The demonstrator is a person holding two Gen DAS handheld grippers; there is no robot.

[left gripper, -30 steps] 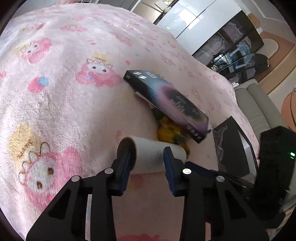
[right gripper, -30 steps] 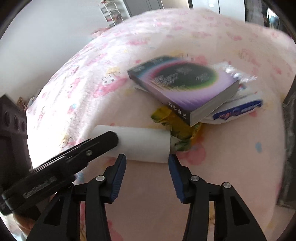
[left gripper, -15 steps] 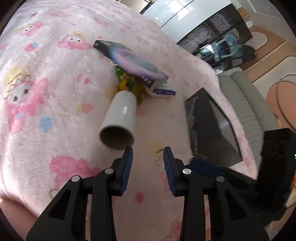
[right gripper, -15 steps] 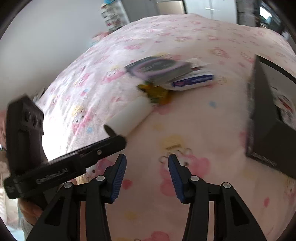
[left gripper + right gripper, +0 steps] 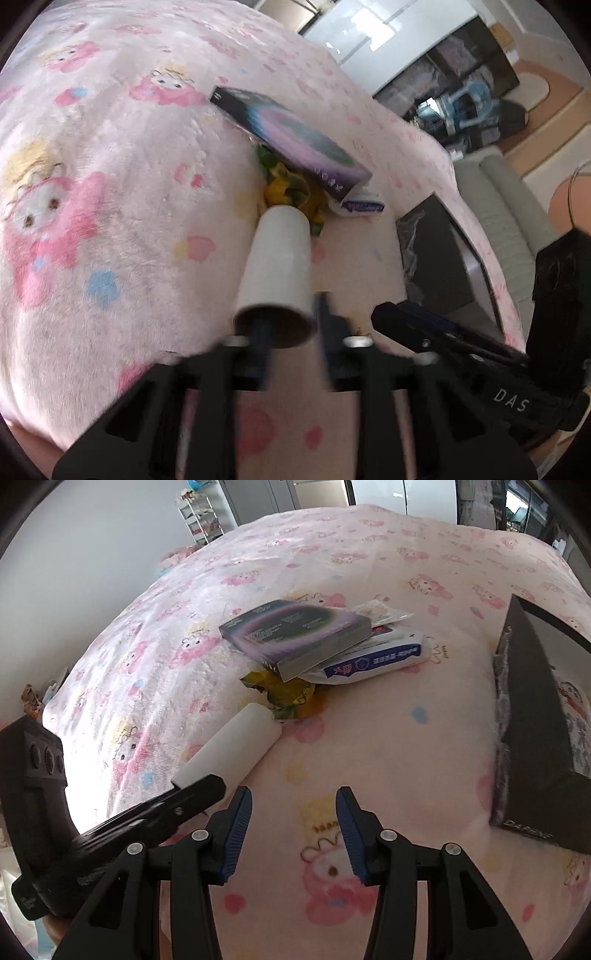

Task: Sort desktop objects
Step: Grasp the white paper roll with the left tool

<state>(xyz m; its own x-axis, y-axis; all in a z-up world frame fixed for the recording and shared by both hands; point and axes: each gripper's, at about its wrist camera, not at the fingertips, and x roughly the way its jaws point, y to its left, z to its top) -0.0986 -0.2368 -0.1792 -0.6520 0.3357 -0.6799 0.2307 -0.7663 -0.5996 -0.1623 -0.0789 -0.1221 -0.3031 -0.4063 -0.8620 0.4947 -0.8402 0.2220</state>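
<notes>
A white paper roll (image 5: 275,262) lies on the pink blanket, also in the right wrist view (image 5: 231,751). My left gripper (image 5: 291,325) is open, with one finger inside the roll's near open end and the other outside its wall; the view is blurred. A purple book (image 5: 291,138) rests on a yellow-green wrapper (image 5: 291,192) and a white-blue packet (image 5: 376,661) beyond the roll. The book also shows in the right wrist view (image 5: 291,635). My right gripper (image 5: 293,830) is open and empty above the blanket, right of the roll.
A black open box (image 5: 535,723) stands at the right on the blanket, also in the left wrist view (image 5: 439,254). A small clear packet (image 5: 380,613) lies behind the book. The blanket edge drops off at the left (image 5: 85,686).
My left gripper pulled back from the roll, then moved in at its near open end. My right gripper drew back from the roll and now sits further off.
</notes>
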